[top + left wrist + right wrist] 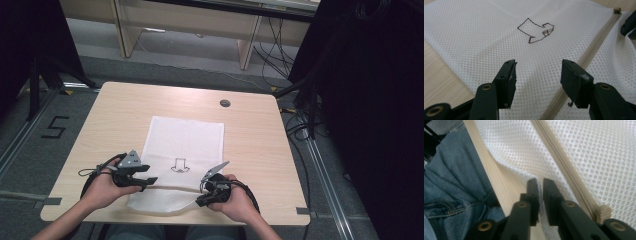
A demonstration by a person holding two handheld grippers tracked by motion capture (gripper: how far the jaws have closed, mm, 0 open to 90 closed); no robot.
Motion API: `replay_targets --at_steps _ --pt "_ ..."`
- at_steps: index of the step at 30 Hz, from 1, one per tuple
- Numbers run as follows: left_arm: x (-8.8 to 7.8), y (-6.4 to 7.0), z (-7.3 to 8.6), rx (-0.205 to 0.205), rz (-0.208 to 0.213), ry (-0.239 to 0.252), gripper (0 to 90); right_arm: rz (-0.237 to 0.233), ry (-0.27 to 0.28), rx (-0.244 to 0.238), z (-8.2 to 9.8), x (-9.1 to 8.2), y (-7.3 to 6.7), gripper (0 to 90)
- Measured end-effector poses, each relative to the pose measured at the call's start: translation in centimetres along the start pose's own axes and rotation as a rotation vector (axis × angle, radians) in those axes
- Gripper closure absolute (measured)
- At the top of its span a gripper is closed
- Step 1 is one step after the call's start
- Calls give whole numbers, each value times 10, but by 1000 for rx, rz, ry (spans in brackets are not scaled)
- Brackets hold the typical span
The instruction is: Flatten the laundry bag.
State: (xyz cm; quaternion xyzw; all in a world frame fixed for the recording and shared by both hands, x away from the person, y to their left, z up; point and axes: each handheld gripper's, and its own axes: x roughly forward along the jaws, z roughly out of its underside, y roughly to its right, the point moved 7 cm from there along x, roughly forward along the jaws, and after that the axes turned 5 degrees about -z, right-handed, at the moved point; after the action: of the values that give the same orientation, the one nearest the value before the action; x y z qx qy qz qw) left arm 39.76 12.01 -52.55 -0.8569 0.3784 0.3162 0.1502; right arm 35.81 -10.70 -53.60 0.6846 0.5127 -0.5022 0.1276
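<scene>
A white mesh laundry bag (182,145) lies flat on the wooden table (255,145), with a hand-drawn arrow (180,166) on it and a beige zipper (596,47) across its near end. My left gripper (149,181) hovers over the bag's left near part. Its jaws stand wide open (537,72) with bare mesh (486,32) under them and the arrow (535,30) ahead. My right gripper (202,198) is at the bag's near right corner by the table edge. A narrow gap shows between its jaws (540,182), and a fold of the mesh (599,150) runs into it, beside the zipper (564,160).
A round cable hole (225,103) sits at the table's far side. The near table edge lies just under the right gripper, with the person's jeans (454,182) below it. The right gripper's black tip (629,25) pokes in at the far end of the zipper, near its pull (617,10).
</scene>
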Motion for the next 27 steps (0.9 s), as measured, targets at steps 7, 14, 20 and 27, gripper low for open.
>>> replay_targets --at_steps 7,14,20,27 --pt "-2 12 7 28 33 -12 503 44 165 33 -7 -33 2 660" --pt "-5 15 18 83 20 -62 635 217 114 119 19 -50 31 854" --pt "4 17 26 114 23 -115 689 218 52 144 27 -45 33 900" --pt "10 20 32 119 18 -158 697 235 -12 145 29 -30 38 900"
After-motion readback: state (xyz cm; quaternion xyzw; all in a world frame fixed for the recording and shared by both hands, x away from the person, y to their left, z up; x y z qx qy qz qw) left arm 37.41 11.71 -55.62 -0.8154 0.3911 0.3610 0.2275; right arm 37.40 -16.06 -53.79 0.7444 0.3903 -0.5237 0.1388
